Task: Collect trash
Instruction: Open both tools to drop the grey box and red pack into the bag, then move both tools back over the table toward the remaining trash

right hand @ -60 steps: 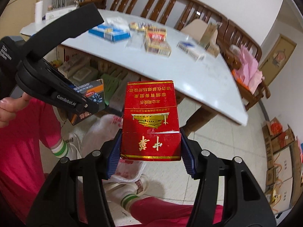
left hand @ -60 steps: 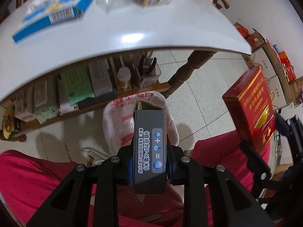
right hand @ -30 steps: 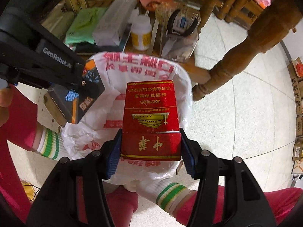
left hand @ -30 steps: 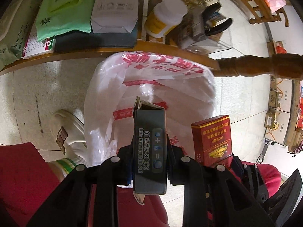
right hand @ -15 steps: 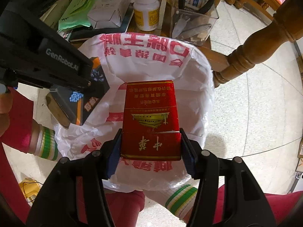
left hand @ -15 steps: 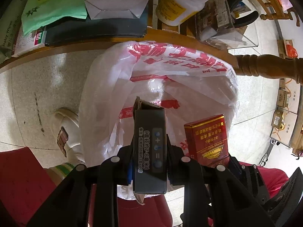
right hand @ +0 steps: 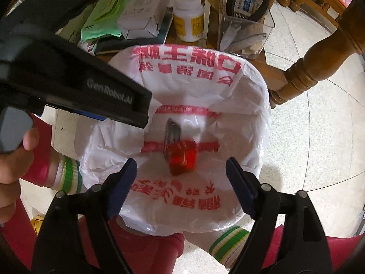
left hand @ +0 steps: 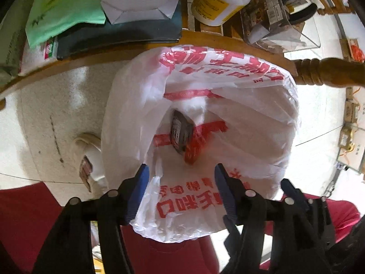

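Two grippers, both above one white plastic bag (left hand: 251, 137) printed in red, mouth wide. Left gripper (left hand: 181, 175) spreading, blue pads parted, nothing between them but the bag below. Right gripper (right hand: 181, 171) likewise widening, empty. Two boxes down inside the bag, blurred, touching: one dark grey box (left hand: 180, 132) and one red cigarette pack (right hand: 182, 158), the red one nearer the pads.

On the wooden shelf (left hand: 141, 45) past the bag: one white bottle with a yellow label (right hand: 188, 20), one white carton (right hand: 146, 16), one green packet (left hand: 61, 6), one clear acrylic holder (right hand: 246, 34) with pliers. One turned table leg (right hand: 312, 68) to the right.

Only in the right wrist view: a hand (right hand: 11, 166) on the left gripper's handle, and two striped sock cuffs. Only in the left wrist view: one pale slipper (left hand: 91, 157) beside the bag.
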Tool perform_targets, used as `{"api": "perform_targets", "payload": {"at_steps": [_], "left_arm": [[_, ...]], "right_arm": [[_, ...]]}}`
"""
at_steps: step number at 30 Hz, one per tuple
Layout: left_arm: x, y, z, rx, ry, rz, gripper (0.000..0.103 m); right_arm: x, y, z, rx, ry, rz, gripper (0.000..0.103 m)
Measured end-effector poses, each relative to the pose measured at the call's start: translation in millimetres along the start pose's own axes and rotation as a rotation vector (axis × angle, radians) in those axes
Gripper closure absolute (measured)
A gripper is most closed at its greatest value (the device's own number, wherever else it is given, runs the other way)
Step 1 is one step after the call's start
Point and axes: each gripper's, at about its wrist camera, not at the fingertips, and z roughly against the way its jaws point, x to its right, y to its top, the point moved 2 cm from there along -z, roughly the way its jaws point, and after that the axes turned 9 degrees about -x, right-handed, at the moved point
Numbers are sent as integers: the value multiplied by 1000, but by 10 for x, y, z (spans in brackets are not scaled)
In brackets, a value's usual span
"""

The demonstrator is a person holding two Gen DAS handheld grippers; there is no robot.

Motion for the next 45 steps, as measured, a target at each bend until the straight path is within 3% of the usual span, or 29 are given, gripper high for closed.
{"api": "perform_targets", "payload": {"at_steps": [14, 25, 27, 33, 38, 42, 45], "left_arm": [[124, -193, 292, 91, 109, -63, 32], [169, -821, 853, 222, 219, -170, 26], [168, -1013, 1027, 271, 269, -210, 25], [117, -1627, 1899, 428, 313, -372, 23], [60, -2031, 2774, 554, 311, -518, 15], [29, -2272, 3454, 610, 312, -672, 11], [45, -2381, 3839, 657, 395, -762, 9]], "right_arm": [[-23, -55, 205, 49, 15, -6, 25], [-126, -335, 906, 173, 53, 10, 20], [-113, -416, 1180, 226, 65, 17, 17], [-113, -652, 2026, 357, 12, 131, 11], [66, -721, 2777, 439, 54, 191, 9], [231, -676, 3545, 555, 55, 215, 7], [310, -615, 3964, 622, 36, 223, 7]]}}
